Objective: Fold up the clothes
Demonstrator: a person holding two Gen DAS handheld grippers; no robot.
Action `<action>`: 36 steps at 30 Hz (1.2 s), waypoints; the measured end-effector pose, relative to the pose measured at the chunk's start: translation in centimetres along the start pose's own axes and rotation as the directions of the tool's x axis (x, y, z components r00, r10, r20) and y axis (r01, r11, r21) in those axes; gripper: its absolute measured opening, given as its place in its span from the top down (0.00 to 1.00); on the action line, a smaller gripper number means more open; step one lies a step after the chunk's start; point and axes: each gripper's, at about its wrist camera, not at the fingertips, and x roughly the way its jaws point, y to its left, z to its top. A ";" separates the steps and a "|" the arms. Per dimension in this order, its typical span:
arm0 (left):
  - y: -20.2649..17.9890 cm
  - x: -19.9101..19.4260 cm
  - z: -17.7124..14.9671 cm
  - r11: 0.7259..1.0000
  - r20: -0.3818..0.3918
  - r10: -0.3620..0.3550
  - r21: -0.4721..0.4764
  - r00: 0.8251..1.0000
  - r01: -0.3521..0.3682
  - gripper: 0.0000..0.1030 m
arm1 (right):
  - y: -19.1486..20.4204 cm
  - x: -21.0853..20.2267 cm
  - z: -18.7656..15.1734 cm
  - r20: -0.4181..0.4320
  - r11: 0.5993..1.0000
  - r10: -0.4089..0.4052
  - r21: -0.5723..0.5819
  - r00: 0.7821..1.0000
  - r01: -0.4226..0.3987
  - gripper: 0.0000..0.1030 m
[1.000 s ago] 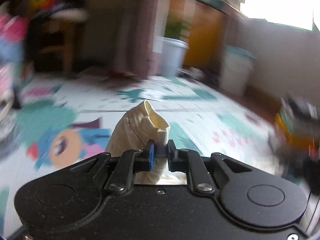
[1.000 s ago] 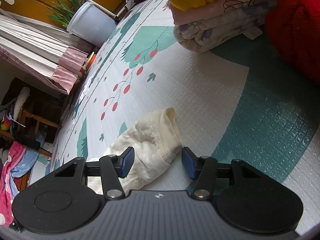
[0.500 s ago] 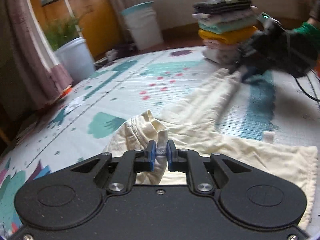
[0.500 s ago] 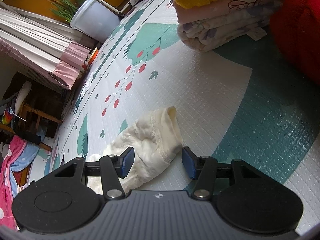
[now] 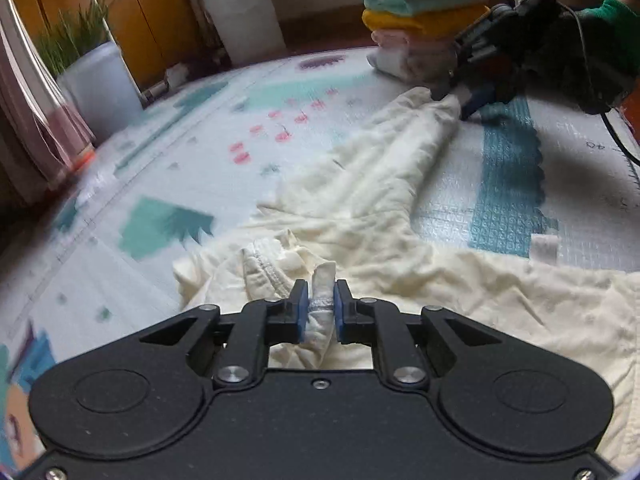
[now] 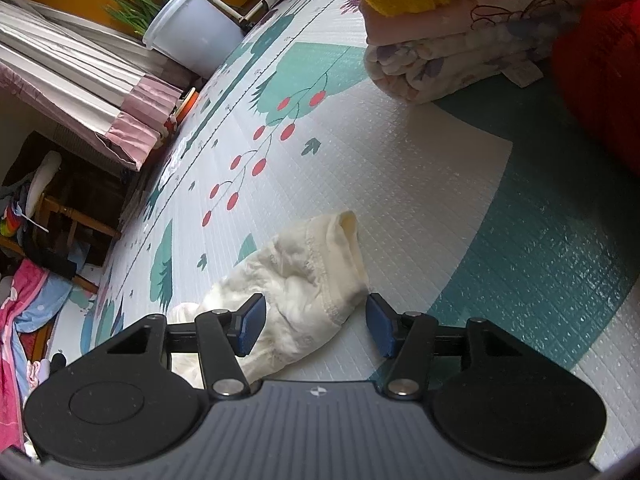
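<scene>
A cream garment [image 5: 384,200] lies spread and rumpled on the patterned play mat [image 5: 192,152]. My left gripper [image 5: 320,312] is shut on a bunched edge of it close to the camera. One long cuffed end [image 6: 320,264] of the garment stretches away to my right gripper [image 6: 314,322], which is open, its blue pads on either side of the cuff without pinching it. In the left wrist view the right gripper [image 5: 476,98] shows far off at that end, held by a hand in a green sleeve.
A stack of folded clothes [image 5: 424,20] stands on the mat beside the right gripper, seen close as yellow and floral layers [image 6: 460,40]. Red fabric [image 6: 600,80] fills the right edge. White buckets [image 5: 240,12], a potted plant [image 6: 188,28] and curtains line the mat's far side.
The left gripper has swung round and come down to the mat with the garment edge still in it. The right gripper has stayed open over the cuff.
</scene>
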 end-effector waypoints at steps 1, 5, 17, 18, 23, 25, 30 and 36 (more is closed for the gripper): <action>0.1 -0.5 -0.1 1.000 0.015 0.005 -0.012 1.000 -0.004 0.88 | 0.0 0.0 0.0 0.001 1.000 0.000 0.003 1.000 0.000 0.45; 3.1 -5.5 -0.5 0.974 0.120 0.064 -0.225 0.991 -0.036 0.58 | -0.2 -0.1 -0.1 0.006 1.000 0.008 0.007 1.000 -0.008 0.44; 13.3 -6.4 -8.7 0.767 -0.063 0.264 -0.591 0.962 -0.249 0.59 | -0.1 0.0 -0.1 0.007 1.000 0.007 0.003 1.000 -0.007 0.44; 12.8 -4.9 -9.1 0.814 -0.089 0.213 -0.535 0.973 -0.227 0.58 | -0.1 0.0 -0.1 0.005 1.000 0.005 -0.001 1.000 -0.005 0.43; 10.4 -4.7 -8.3 0.903 -0.088 0.264 -0.328 0.960 -0.279 0.58 | 0.0 0.1 -0.1 0.005 1.000 0.002 0.003 1.000 -0.002 0.42; 10.4 -6.6 -7.3 0.877 -0.047 0.288 -0.388 0.957 -0.283 0.58 | 0.0 0.1 -0.1 0.008 1.000 0.001 0.001 1.000 -0.002 0.42; 7.8 -5.4 -6.3 0.920 -0.051 0.231 -0.314 0.972 -0.235 0.58 | 0.6 0.2 -0.2 0.017 1.000 -0.025 -0.004 1.000 0.025 0.41; 8.3 -2.7 -6.3 0.925 -0.129 0.170 -0.322 0.977 -0.203 0.54 | 0.8 0.2 -0.4 0.040 0.999 -0.042 0.021 0.998 0.041 0.43</action>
